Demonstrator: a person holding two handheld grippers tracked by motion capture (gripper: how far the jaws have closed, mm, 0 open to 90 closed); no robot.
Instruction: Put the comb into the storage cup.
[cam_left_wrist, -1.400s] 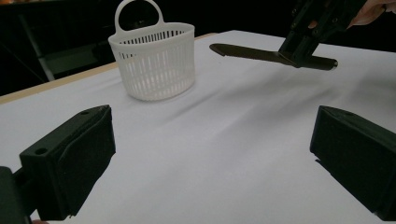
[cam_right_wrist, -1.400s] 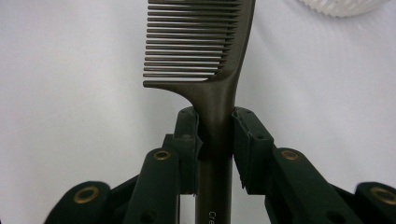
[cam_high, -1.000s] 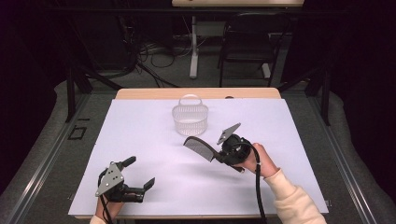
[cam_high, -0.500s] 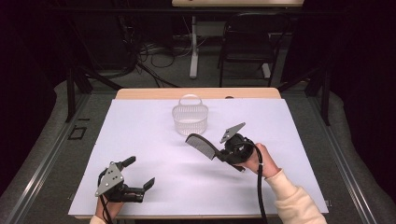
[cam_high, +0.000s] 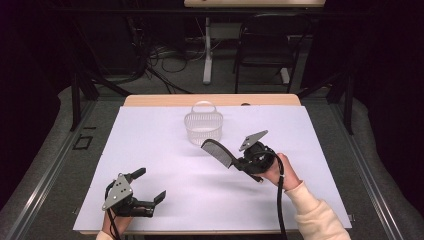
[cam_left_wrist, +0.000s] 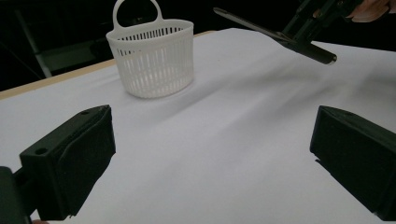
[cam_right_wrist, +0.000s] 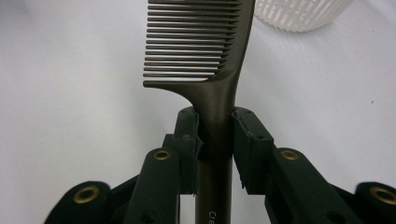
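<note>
A black comb (cam_high: 218, 152) hangs above the white table, gripped by its handle in my right gripper (cam_high: 239, 162), which is shut on it. In the right gripper view both pads clamp the comb's (cam_right_wrist: 205, 56) handle and the teeth point away. Just beyond the comb's tip stands a white slatted basket (cam_high: 203, 126) with a loop handle, upright at the table's far middle. My left gripper (cam_high: 149, 191) rests low near the front left edge with its jaws wide apart and nothing between them. From the left gripper view the basket (cam_left_wrist: 152, 56) is ahead left and the comb (cam_left_wrist: 261, 30) ahead right.
A white sheet (cam_high: 150, 150) covers the table, with a wooden strip (cam_high: 150, 101) bare along the far edge. Beyond it are dark chairs (cam_high: 265, 50), cables and a table leg on the floor.
The right gripper has carried the comb a little left, toward the basket. The left gripper has stayed where it was.
</note>
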